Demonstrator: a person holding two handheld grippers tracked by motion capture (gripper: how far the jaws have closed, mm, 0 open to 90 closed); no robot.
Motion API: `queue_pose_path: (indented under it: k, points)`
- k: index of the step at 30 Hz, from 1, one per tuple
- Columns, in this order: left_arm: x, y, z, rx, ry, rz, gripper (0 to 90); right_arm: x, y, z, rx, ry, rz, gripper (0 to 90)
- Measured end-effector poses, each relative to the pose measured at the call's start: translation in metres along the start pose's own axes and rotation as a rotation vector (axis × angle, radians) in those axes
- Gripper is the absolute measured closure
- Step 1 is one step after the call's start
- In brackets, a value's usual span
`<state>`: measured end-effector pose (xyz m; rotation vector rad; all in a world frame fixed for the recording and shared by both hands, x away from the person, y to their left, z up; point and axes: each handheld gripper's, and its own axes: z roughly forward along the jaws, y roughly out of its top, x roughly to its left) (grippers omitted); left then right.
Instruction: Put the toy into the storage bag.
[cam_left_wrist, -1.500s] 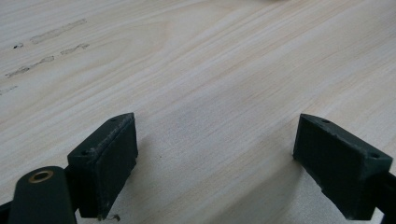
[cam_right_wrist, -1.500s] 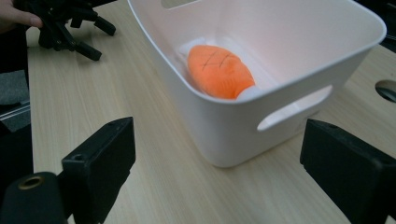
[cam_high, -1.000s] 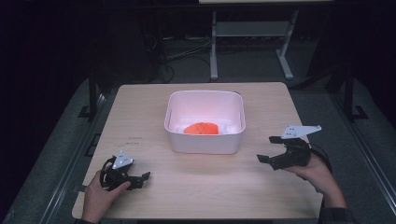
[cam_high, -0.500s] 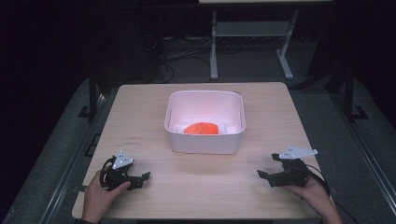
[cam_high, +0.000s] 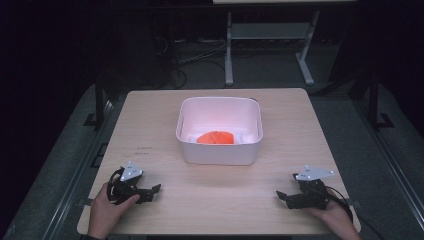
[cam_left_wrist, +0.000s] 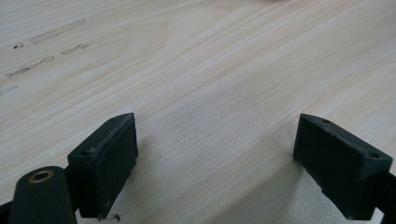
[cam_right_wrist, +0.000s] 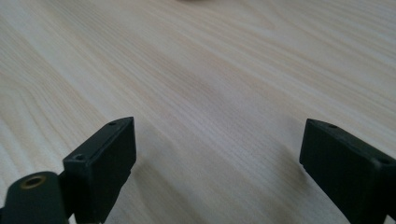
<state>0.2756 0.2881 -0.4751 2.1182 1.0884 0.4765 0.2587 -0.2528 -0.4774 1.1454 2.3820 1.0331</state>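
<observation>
From the high view, the white tub (cam_high: 219, 131) sits mid-table (cam_high: 150, 125) with an orange object (cam_high: 215, 137) inside, well apart from both grippers at the near edge. The left gripper (cam_left_wrist: 215, 158) gapes wide over bare wood, holding nothing. The right gripper (cam_right_wrist: 217, 163) does likewise.

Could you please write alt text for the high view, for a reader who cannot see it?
A white rounded plastic tub holding a flat orange object sits mid-table on a pale wooden table. At the near edge, a person's hands rest a black left claw and a black right claw on the wood, both open and holding nothing, well apart from the tub.
</observation>
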Motion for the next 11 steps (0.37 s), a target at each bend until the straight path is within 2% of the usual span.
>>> queue_pose_path:
  k: [11]
  points:
    - [0.0,0.0001,-0.0001,0.001,0.0,0.0,12.9,-0.0004,-0.0026,0.0034,-0.002,-0.005,0.004,9.7]
